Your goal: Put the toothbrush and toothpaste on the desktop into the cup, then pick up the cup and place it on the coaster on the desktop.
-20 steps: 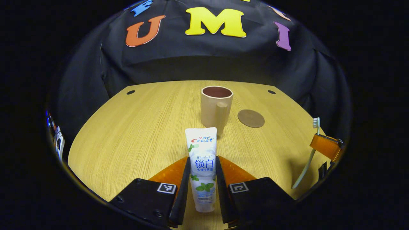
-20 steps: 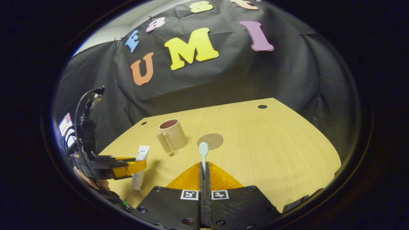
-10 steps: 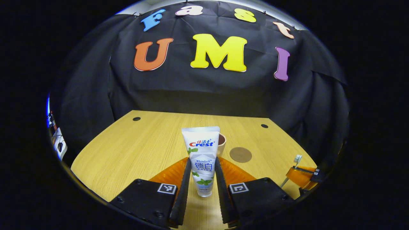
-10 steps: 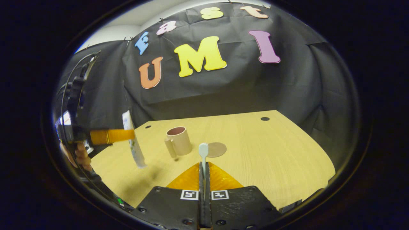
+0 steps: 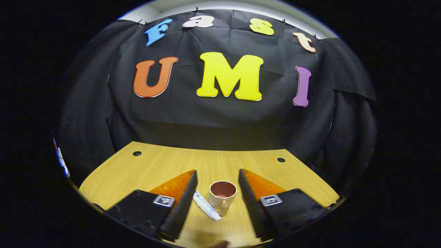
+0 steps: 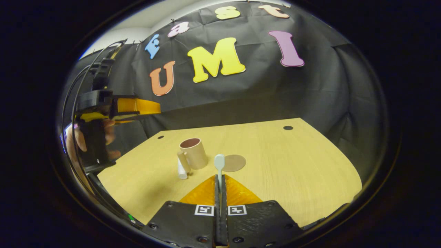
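Dropped moments ago from the now wide-open left tool [image 5: 215, 196], the toothpaste [image 5: 206, 206] lies on the counter [image 6: 275, 155] beside the cup [image 6: 193, 152], not inside; the right tool [image 6: 219, 187] grips the toothbrush [image 6: 219, 165].

Cup [image 5: 222, 195]: beige outside, reddish-brown inside. Toothpaste [image 5: 206, 206], at the cup's 8 o'clock: white tube with blue-green print. Toothbrush [image 6: 219, 162]: pale mint head. Coaster [image 6: 234, 162], at the cup's 3 o'clock: plain brown. Desktop [image 6: 282, 162]: light yellow wood grain.
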